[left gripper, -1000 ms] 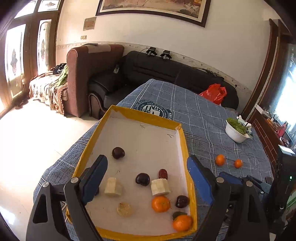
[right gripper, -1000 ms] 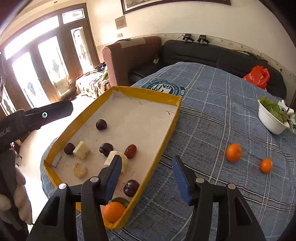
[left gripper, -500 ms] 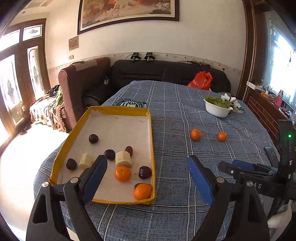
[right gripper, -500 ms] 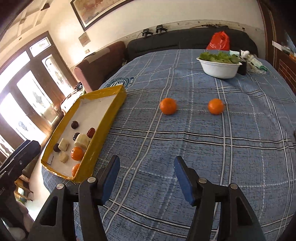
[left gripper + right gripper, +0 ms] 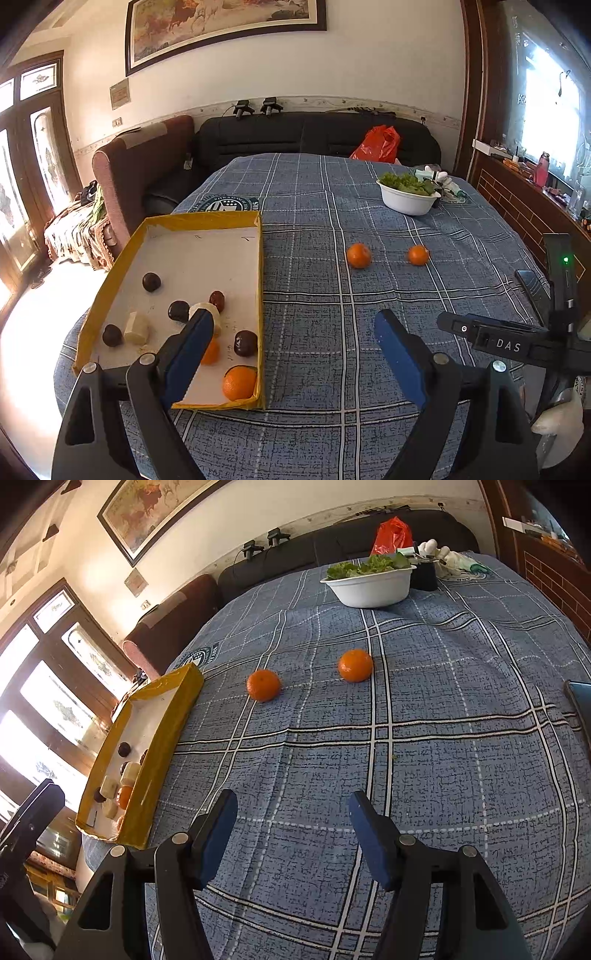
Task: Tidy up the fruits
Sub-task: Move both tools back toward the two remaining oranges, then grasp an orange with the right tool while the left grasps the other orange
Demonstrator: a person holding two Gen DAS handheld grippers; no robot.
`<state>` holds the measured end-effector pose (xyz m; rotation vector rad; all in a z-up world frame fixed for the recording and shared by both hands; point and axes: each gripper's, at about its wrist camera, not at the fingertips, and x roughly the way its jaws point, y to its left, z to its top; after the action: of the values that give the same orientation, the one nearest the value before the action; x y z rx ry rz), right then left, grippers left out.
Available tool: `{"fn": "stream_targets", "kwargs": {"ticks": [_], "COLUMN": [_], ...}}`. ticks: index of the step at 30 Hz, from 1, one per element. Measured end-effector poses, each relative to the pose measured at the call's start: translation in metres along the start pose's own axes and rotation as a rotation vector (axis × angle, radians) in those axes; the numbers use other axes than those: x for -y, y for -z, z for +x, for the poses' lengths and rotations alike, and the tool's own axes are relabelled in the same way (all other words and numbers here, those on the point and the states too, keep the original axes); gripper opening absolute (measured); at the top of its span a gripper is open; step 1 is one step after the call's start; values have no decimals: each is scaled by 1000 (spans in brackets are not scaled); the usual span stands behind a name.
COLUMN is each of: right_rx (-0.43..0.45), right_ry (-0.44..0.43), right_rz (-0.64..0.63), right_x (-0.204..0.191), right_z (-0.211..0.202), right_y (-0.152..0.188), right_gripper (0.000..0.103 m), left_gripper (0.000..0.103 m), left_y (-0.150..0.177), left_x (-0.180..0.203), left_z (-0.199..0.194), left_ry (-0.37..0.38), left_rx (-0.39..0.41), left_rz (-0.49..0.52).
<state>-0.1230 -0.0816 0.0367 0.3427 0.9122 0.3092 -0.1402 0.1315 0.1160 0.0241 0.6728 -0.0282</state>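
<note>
Two oranges loose on the blue plaid cloth, well out from the yellow-edged tray (image 5: pixel 260 266): left orange (image 5: pixel 263 685) closer to the tray, right orange (image 5: pixel 355 665) further right, near the white bowl of greens (image 5: pixel 373 585). Already sitting in the tray: two more oranges at the near end, a few dark round fruits and some pale chunks.

Right gripper (image 5: pixel 291 821) pointed down at the cloth short of both oranges, jaws apart and opening wider, nothing between them. Left gripper (image 5: pixel 293 338) spread wide too, empty, hanging over the tray's near right corner.

Looks like the reach-for-the-next-orange step. Tips for doing it clean:

- Pick one and commit. Left orange probably easier, shorter carry to the tray.
- Line up so the fruit sits centred between the pads before closing, otherwise likely to squirt out sideways. Round and slick, that stuff rolls.
- Come down low, pads around the widest part, not the top.
- Close gently, enough to hold, not to squash.
- Mind the wrinkles in the cloth, could snag a fingertip.
- Drop into an open patch of tray, far end has loads of room.
</note>
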Motion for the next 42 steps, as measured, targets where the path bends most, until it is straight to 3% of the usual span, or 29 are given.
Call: {"fn": "stream_targets", "kwargs": {"ticks": [8, 17, 23, 29, 31, 33, 42], "right_rx": [1, 57, 48, 34, 34, 38, 43], "right_ry": [24, 52, 117, 189, 213, 209, 184], "right_rz": [61, 98, 76, -20, -58, -84, -83], "right_x": [29, 52, 49, 36, 33, 28, 28], "right_z": [13, 34, 71, 95, 101, 101, 90], "right_y": [-14, -72, -103, -109, -106, -105, -98], "right_gripper": [68, 70, 70, 69, 62, 40, 39], "left_gripper": [88, 88, 88, 88, 88, 88, 90], "left_y": [8, 12, 15, 15, 17, 19, 24], "left_x": [4, 35, 54, 59, 61, 63, 65], "left_z": [36, 77, 100, 120, 126, 132, 146], "left_ry": [74, 167, 202, 201, 196, 182, 125], "left_rx": [-64, -134, -183, -230, -254, -276, -351], "left_rz": [-32, 4, 45, 43, 45, 48, 59]}}
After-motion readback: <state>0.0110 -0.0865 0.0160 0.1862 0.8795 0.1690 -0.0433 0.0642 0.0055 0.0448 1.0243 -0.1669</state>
